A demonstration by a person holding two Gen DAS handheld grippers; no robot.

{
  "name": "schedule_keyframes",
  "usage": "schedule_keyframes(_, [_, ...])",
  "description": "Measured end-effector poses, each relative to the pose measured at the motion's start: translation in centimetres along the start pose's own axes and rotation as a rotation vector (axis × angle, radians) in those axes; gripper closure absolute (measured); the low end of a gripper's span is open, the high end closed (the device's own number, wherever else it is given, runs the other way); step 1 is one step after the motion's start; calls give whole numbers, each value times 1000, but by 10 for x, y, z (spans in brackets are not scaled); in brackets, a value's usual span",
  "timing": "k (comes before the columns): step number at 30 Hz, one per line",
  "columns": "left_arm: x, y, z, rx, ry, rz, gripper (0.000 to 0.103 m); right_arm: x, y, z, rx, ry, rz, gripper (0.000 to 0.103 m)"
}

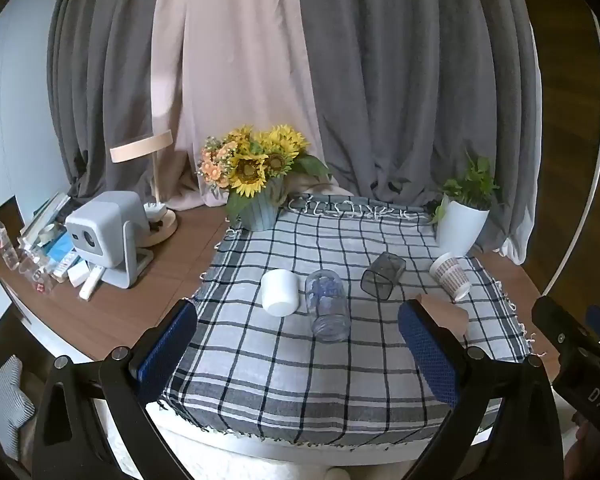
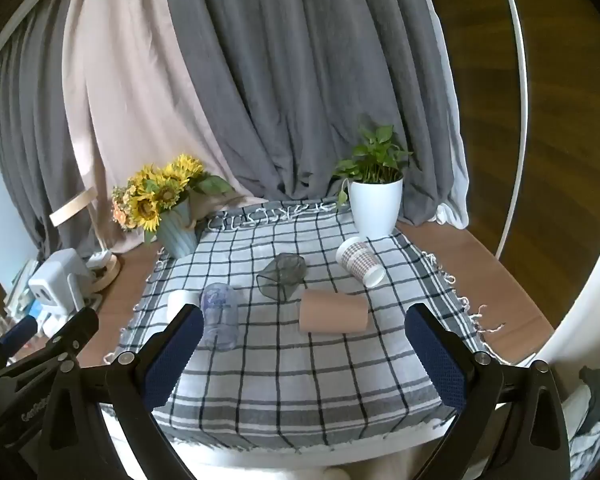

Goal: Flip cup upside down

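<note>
Beyond the spread fingers (image 2: 436, 344), tan cup (image 2: 334, 312) sideways

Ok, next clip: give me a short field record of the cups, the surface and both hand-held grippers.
surface: checked cloth on a wooden table
cups on their sides: white cup, clear glass, dark tinted cup, tan cup, patterned paper cup
cups upside down: none
left hand-held gripper: open, holds nothing, short of the cups
right hand-held gripper: open, holds nothing, short of the cups
backdrop: sunflower vase, potted plant
</note>
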State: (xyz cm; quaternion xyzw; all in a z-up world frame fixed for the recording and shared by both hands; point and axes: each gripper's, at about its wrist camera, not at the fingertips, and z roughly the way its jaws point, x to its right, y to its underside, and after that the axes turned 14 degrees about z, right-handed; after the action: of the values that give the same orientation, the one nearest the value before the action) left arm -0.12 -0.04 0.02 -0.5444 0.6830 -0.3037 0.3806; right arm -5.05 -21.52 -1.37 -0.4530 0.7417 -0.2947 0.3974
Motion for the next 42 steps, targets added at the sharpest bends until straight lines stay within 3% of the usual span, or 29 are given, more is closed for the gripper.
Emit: schedule_keyframes(42, [0,-2,11,-22,18,-7,1,5,-2,11,-8,10,5,2])
